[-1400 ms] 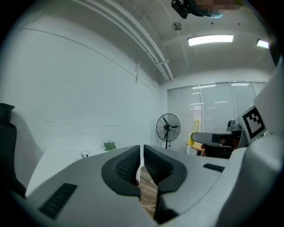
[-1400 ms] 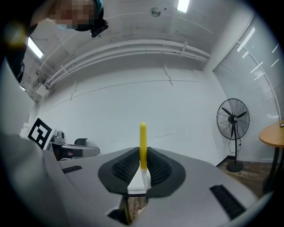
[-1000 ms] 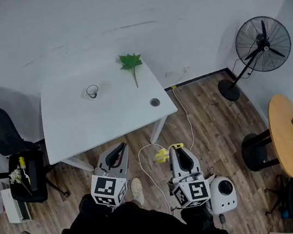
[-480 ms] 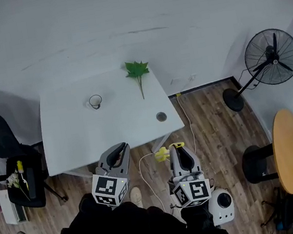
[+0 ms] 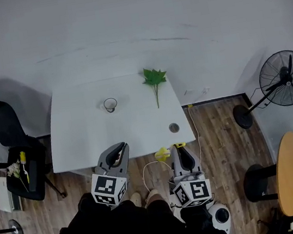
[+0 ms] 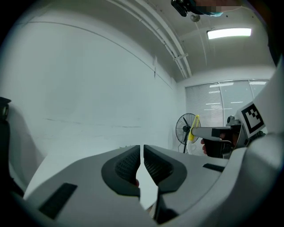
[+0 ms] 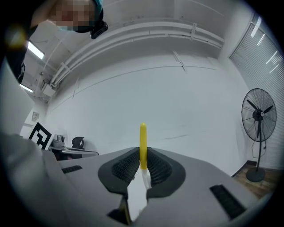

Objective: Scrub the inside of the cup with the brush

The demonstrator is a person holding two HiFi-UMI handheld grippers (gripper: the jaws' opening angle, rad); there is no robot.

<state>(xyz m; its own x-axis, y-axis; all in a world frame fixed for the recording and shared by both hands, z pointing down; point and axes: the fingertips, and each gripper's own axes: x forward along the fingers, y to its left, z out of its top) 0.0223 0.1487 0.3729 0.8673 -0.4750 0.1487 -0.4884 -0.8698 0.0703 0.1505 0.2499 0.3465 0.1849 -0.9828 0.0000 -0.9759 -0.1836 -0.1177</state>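
Note:
A small clear cup (image 5: 110,104) stands on the white table (image 5: 84,140), toward its back middle. My left gripper (image 5: 120,148) hovers just off the table's near edge, shut with nothing between its pads (image 6: 142,153). My right gripper (image 5: 178,148) is beside it, off the table's near right corner, shut on the brush. The brush's yellow end (image 5: 162,154) sticks out to the left of that gripper. In the right gripper view its yellow handle (image 7: 143,141) stands upright between the pads of the right gripper (image 7: 143,156). Both gripper views face the white wall, so the cup is hidden there.
A green leaf sprig (image 5: 154,78) lies at the table's back right, and a small round grey disc (image 5: 174,128) near its right front corner. A black office chair (image 5: 7,135) stands to the left. A floor fan (image 5: 284,80) and a round wooden side table (image 5: 291,173) stand to the right. A white cable (image 5: 151,165) runs over the wooden floor.
The table, cup and leaf have slid down and to the right in the head view, so they lie nearer my grippers. Both grippers hold the same places in the frame, jaws unchanged.

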